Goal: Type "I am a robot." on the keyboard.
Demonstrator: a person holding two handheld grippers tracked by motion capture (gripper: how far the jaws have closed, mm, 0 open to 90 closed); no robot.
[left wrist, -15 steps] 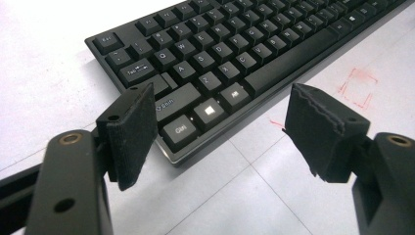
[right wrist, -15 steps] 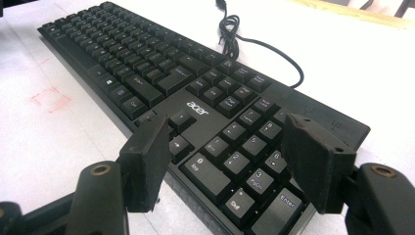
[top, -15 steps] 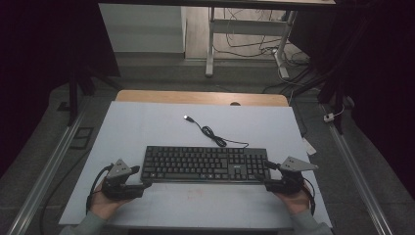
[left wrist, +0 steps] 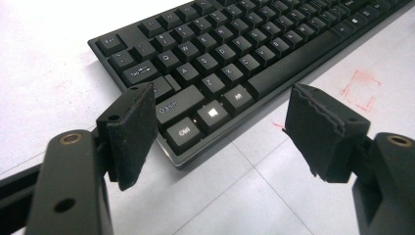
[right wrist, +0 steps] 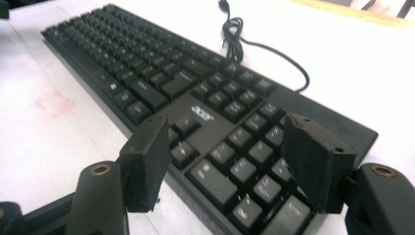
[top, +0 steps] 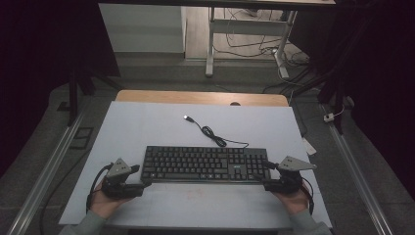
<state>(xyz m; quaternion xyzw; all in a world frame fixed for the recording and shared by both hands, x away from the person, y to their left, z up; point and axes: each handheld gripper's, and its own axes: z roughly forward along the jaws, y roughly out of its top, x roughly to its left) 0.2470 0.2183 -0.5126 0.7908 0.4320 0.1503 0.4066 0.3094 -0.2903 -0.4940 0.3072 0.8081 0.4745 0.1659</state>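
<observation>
A black keyboard (top: 205,164) lies across the near half of the white mat (top: 147,122). Its cable (top: 215,137) coils away behind it and ends in a loose USB plug (top: 187,117). My left gripper (top: 142,183) rests at the keyboard's near left corner. In the left gripper view it (left wrist: 225,137) is open, and the corner of the keyboard (left wrist: 195,132) with the Ctrl key lies between the jaws, untouched. My right gripper (top: 265,183) sits at the near right corner. It (right wrist: 230,164) is open too, with the number-pad end of the keyboard (right wrist: 235,166) between the jaws.
A faint red square mark (top: 195,192) is drawn on the mat in front of the keyboard. The wooden table edge (top: 200,97) shows beyond the mat. Metal rails (top: 49,166) run along both sides. A small white tag (top: 308,146) lies off the mat's right edge.
</observation>
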